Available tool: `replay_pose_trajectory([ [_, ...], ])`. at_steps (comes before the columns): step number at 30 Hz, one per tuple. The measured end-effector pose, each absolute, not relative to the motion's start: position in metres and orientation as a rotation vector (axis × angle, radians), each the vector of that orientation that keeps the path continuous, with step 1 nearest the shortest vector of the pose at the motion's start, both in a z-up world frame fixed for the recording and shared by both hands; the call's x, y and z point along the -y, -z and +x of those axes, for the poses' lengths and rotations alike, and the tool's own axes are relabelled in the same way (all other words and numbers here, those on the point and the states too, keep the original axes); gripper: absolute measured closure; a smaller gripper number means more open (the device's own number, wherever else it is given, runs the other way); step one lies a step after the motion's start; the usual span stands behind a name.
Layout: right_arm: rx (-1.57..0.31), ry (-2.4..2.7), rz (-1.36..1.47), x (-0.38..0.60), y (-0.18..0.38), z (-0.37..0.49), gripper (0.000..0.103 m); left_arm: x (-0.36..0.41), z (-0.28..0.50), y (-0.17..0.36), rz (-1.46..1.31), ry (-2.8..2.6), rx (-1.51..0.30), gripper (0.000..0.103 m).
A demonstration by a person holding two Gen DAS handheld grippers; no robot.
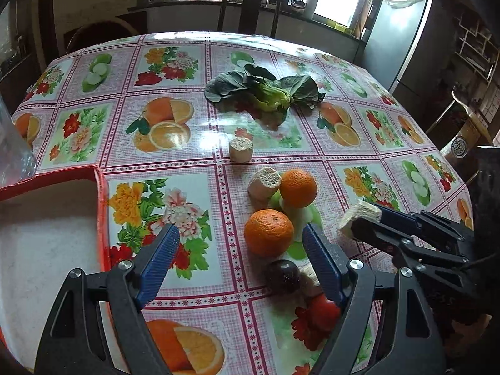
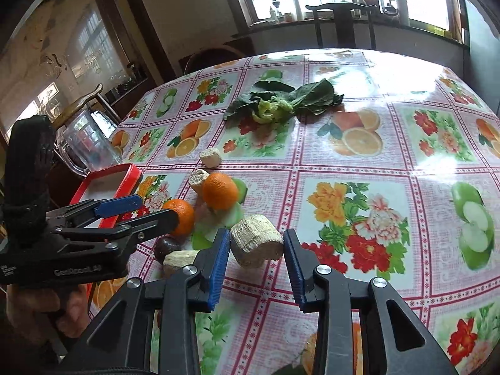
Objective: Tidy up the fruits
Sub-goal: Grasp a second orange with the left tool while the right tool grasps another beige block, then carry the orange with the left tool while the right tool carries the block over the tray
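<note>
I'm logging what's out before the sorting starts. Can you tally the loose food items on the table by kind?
Oranges: 2
Pale cut cylinder pieces: 5, the one at between the right gripper fingers
Dark round fruit: 1
Red fruit: 1, partly hidden
Leafy greens: 1 bunch
Total: 10

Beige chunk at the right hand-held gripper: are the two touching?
Touching. The left wrist view shows the right hand-held gripper clamped on the beige chunk, one finger on each side of it.
</note>
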State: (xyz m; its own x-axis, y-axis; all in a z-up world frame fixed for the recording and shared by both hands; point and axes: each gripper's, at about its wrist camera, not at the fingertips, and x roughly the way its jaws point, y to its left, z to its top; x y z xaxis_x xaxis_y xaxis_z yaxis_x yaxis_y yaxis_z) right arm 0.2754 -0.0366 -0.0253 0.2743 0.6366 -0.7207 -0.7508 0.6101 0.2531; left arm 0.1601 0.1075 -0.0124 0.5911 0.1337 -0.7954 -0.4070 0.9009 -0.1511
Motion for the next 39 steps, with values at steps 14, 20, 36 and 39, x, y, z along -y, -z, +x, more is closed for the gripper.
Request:
replay_pose_trajectory([
  [14,-0.880,-0.943,-0.079,0.072,0.009,0.247,0.067,-0.091,0.153,0.010,-0.288,-0.301,-0.895,0.070],
  [20,-0.848,-0.980,-0.075,0.073,-0.007,0.223,0.067,-0.091,0.115,-0.001,-0.305,-0.317,-0.851,0.070],
  [36,-0.841,-1.111,-0.117,0.041,-0.021,0.150,0.067,-0.105,0.008,-0.017,-0.333,-0.454,-0.774,0.070],
  [39,-0.839,-1.131,-0.134,0.033,-0.021,0.138,0.067,-0.109,-0.007,-0.019,-0.340,-0.473,-0.764,0.070],
])
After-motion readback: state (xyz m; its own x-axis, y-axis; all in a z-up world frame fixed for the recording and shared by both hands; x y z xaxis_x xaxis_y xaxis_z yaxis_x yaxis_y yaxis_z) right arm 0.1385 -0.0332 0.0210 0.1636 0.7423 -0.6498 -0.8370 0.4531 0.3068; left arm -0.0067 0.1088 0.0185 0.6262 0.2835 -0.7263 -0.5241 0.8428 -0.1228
